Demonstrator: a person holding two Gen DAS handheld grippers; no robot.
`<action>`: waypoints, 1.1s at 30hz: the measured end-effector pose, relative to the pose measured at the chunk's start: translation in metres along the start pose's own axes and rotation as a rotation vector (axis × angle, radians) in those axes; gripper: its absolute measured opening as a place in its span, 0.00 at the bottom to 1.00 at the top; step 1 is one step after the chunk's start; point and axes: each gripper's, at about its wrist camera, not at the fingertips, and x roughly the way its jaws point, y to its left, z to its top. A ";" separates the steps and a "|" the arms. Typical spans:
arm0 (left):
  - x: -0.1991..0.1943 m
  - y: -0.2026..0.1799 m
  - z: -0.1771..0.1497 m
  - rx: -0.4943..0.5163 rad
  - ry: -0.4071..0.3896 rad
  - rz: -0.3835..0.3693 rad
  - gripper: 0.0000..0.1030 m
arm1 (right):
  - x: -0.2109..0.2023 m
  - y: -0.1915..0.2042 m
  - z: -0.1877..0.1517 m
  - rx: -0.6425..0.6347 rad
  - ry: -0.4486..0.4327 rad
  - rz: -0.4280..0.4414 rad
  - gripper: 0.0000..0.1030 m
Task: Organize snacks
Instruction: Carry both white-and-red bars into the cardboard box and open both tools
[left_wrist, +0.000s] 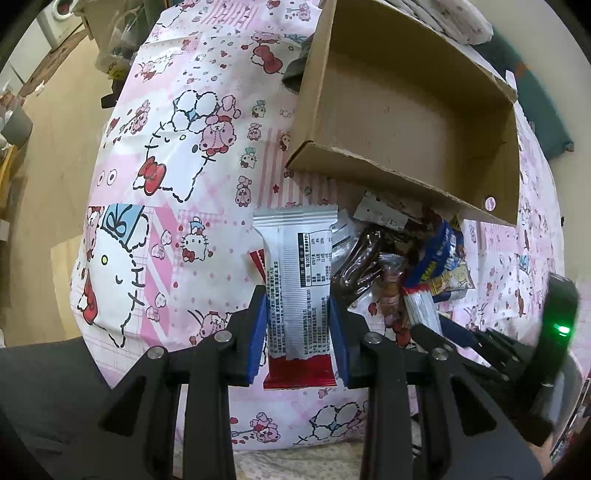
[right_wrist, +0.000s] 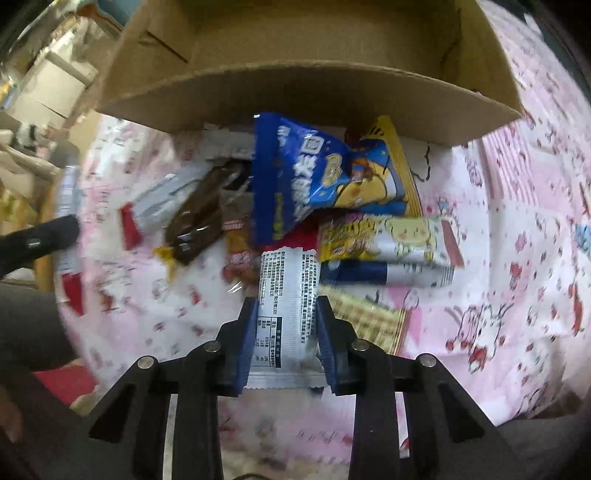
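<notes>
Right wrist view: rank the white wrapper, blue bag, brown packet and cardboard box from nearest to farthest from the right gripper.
1. White wrapper: clamped in the right gripper.
2. Brown packet: ahead, to the left.
3. Blue bag: ahead, slightly right. Its low corner comes about as near as the packet, so 2 and 3 are too close to call.
4. Cardboard box: farthest, across the top.
</notes>
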 end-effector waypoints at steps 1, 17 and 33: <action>-0.001 -0.001 0.000 0.004 -0.003 0.001 0.27 | -0.007 -0.003 -0.003 0.016 -0.001 0.034 0.32; -0.069 -0.040 0.041 0.130 -0.182 -0.069 0.27 | -0.133 -0.040 0.026 0.032 -0.409 0.266 0.31; -0.025 -0.093 0.127 0.205 -0.206 0.027 0.27 | -0.084 -0.077 0.122 0.122 -0.424 0.169 0.32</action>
